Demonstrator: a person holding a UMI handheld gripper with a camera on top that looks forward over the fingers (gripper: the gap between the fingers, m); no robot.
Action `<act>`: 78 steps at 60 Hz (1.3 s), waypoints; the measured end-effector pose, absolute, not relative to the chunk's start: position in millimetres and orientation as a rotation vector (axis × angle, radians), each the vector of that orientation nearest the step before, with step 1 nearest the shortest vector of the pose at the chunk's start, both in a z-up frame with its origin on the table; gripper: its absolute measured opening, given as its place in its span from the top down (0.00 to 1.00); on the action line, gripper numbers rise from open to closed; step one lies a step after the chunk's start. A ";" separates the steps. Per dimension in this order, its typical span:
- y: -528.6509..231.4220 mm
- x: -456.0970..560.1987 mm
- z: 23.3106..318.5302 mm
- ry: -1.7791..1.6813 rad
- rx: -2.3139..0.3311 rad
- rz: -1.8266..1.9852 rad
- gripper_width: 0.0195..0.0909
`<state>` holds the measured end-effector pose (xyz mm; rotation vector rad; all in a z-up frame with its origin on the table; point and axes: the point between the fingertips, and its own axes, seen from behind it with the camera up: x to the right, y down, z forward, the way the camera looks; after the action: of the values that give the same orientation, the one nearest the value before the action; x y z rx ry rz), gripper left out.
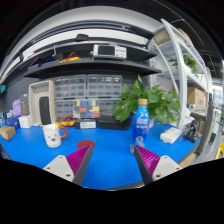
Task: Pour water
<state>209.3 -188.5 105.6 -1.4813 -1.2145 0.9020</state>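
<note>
The gripper (112,163) hangs above a blue table (110,150), fingers spread wide with nothing between them. A water bottle (141,123) stands upright on the table beyond the fingers, well apart from a white mug (55,134). A leafy plant (147,100) and shelves (90,68) crowd the room behind.

The room was brightly and evenly lit, and the blue table (110,150) shone without harsh shadows. Glare washed out the window (205,70) on the right. Shelves (90,68) bowed sharply in the fisheye curve, and far things looked soft.
</note>
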 end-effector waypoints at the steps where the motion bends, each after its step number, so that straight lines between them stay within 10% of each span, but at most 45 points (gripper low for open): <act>1: -179.2 211.9 103.3 -1.211 -1.481 0.901 0.07; 32: -65.0 115.5 93.7 -1.215 -1.379 0.917 0.09; 61: -54.3 81.6 113.1 -1.148 -1.372 0.954 0.72; 78: -61.5 75.3 112.4 -1.217 -1.328 0.894 0.76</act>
<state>75.3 -61.5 112.4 -1.3282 -1.2174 0.8940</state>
